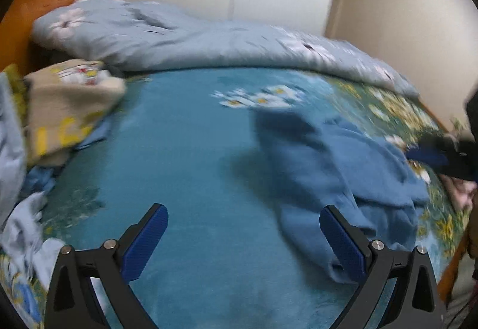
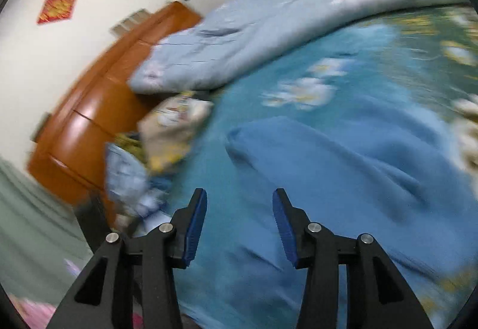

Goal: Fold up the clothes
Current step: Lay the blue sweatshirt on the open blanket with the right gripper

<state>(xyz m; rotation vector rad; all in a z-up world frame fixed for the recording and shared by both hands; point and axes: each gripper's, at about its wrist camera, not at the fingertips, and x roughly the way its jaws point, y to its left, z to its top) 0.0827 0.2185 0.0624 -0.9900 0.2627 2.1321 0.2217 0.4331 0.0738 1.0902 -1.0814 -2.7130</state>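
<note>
While blue garment (image 1: 337,167) lies crumpled on bedspread (image 1: 185,167), left gripper (image 1: 243,233) spread wide, empty; right gripper (image 2: 239,224) parted, nothing between.

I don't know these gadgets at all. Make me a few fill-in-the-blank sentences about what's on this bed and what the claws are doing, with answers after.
1. The blue garment lies crumpled on a teal ____ with white flowers.
2. The left claw is ____, with nothing between its pads.
3. The headboard behind the light blue quilt is made of ____.
4. The right claw holds ____.

Answers: bedspread; open; wood; nothing
</note>
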